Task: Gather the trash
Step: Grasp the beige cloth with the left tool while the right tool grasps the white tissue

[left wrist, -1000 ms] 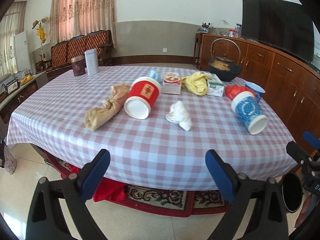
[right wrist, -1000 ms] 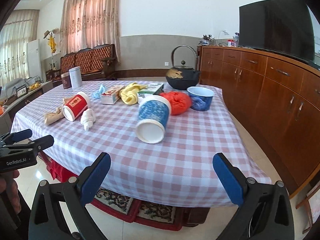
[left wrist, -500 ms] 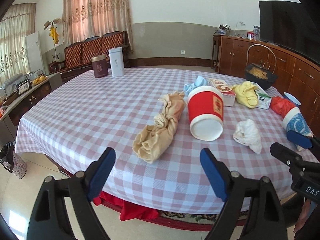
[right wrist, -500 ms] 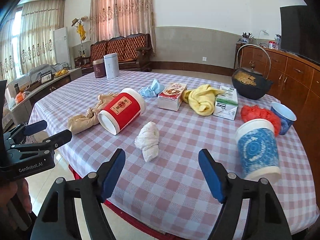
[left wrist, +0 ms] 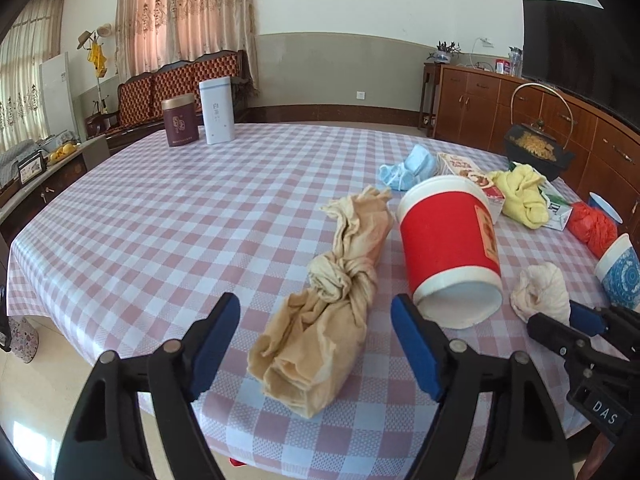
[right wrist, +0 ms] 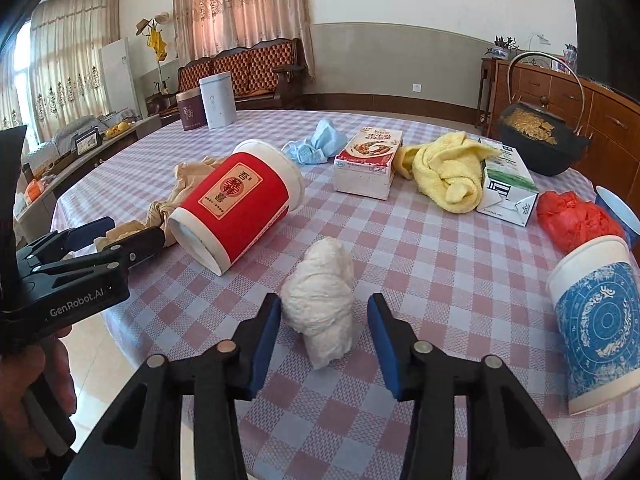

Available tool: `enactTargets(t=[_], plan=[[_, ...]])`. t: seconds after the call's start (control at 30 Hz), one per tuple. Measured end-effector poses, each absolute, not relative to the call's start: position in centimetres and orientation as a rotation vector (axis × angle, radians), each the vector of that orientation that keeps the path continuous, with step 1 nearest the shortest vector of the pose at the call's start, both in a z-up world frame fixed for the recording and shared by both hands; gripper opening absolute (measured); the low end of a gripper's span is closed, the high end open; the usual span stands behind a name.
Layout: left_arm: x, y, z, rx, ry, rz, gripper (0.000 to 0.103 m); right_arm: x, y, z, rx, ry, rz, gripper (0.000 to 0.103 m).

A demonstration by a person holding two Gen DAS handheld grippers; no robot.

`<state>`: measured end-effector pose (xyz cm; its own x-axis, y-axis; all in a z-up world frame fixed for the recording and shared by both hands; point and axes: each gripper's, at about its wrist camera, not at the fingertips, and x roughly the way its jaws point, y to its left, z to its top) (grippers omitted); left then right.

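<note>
Here both claws, left (left wrist: 316,320) "GenRobot.AI" and right (right wrist: 322,314), gape wide, empty.

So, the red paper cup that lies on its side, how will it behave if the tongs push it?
The red cup lies on its side, so a push would probably roll it in a curve. It looks empty, likely light. Its thin paper wall may dent if squeezed.
</note>
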<state>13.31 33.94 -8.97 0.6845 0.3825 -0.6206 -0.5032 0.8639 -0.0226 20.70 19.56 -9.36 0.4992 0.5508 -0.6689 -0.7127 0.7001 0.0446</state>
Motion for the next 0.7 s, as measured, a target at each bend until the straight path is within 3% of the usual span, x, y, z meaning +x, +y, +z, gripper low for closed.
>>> enactTargets(t=[0.13, 0.27, 0.37, 0.7], plan=[[14.1, 33.8, -9.5, -0.209, 0.662, 0.484, 0.069, 21.0, 19.9, -9.3, -0.247, 0.720, 0.779, 0.035], [14.4, 33.9, -10.0, -0.221, 0.684, 0.482, 0.046, 21.2, 19.9, -9.2, -0.245, 0.721, 0.779, 0.033], [13.9, 33.7, -9.5, -0.221, 0.668, 0.480, 0.036, 21.2, 19.5, -8.9, -0.237, 0.716, 0.777, 0.031], [10.9, 32.3, -7.1, -0.182, 0.605, 0.515, 0.033, 20.8, 17.3, -6.9, -0.213, 0.665, 0.754, 0.029]])
